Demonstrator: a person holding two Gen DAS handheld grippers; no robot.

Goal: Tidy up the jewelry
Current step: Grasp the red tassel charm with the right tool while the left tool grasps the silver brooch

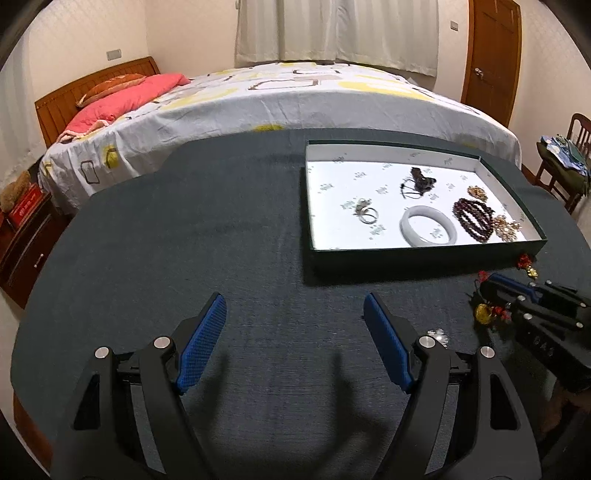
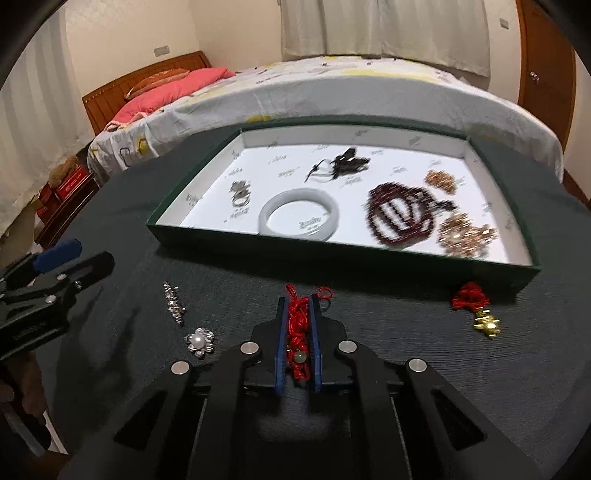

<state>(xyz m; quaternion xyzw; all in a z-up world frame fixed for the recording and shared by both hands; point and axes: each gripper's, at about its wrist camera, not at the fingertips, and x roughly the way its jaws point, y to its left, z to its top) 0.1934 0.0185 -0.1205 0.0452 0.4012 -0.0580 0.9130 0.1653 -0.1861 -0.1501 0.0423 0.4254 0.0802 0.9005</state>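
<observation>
Right wrist view: I am clamping my right gripper [image 2: 297,306] on a knotted red cord ornament [image 2: 296,332], lying lengthwise between ribbed blue pads [image 2: 281,332]; left gripper [image 1: 294,308] gaping wide, empty.

A home bedroom: beyond the tongs, past the dark-clothed table [image 1: 184,229], stands a made bed [image 1: 295,99] with a patterned sheet, a pink quilt [image 1: 125,99] and a wooden headboard [image 1: 92,88] far to their left; cream curtains [image 1: 332,29] hang behind it, with a wooden door [image 1: 495,51] to their right
</observation>
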